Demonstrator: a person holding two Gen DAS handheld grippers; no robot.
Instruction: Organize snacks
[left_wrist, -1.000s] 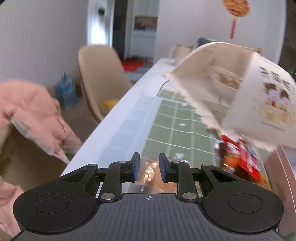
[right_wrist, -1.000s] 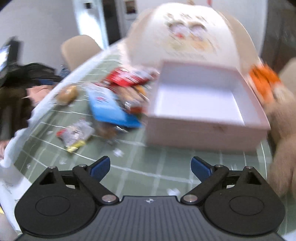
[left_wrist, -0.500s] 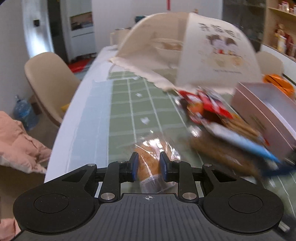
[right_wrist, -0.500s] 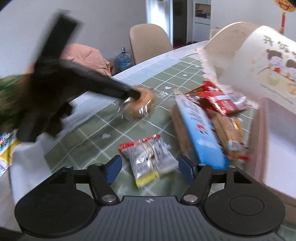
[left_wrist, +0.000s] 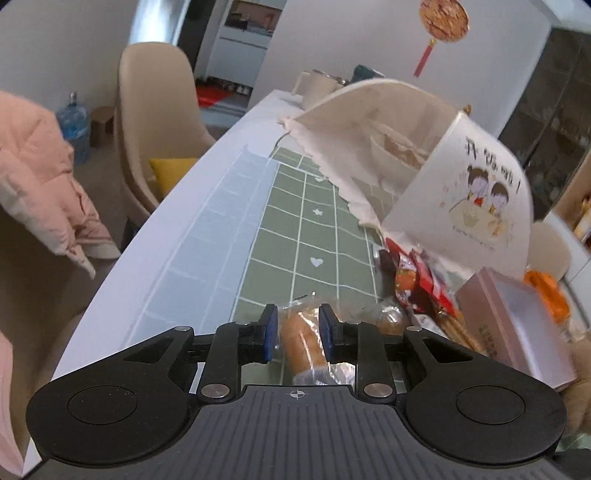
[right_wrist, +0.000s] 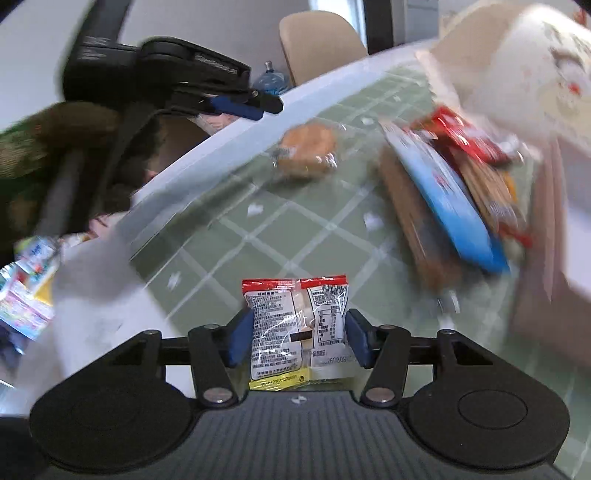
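A small clear snack packet (right_wrist: 297, 328) with a red top and a yellow bottom strip sits between the fingers of my right gripper (right_wrist: 298, 317). The jaws are closing and both pads touch its sides. My left gripper (left_wrist: 295, 317) has its jaws a narrow gap apart, and a wrapped bun (left_wrist: 301, 343) shows through the gap. In the right wrist view the left gripper (right_wrist: 266, 105) hovers up and left of that bun (right_wrist: 306, 151), which lies on the green checked tablecloth (right_wrist: 295, 236). A pile of snack packs (left_wrist: 417, 280) with a blue pack (right_wrist: 443, 199) lies beside an open pink box (left_wrist: 517, 332).
A torn paper bag with a cartoon print (left_wrist: 461, 184) leans over the snack pile. A beige chair (left_wrist: 147, 122) and a pink jacket (left_wrist: 37, 166) stand left of the table's white edge (left_wrist: 166, 258). Colourful packets (right_wrist: 26, 280) lie at the near left.
My right gripper swung left from the pink box to the small packet, which now sits between its narrowed jaws. The left gripper's tips, touching the bun half a second ago, now stand off it.
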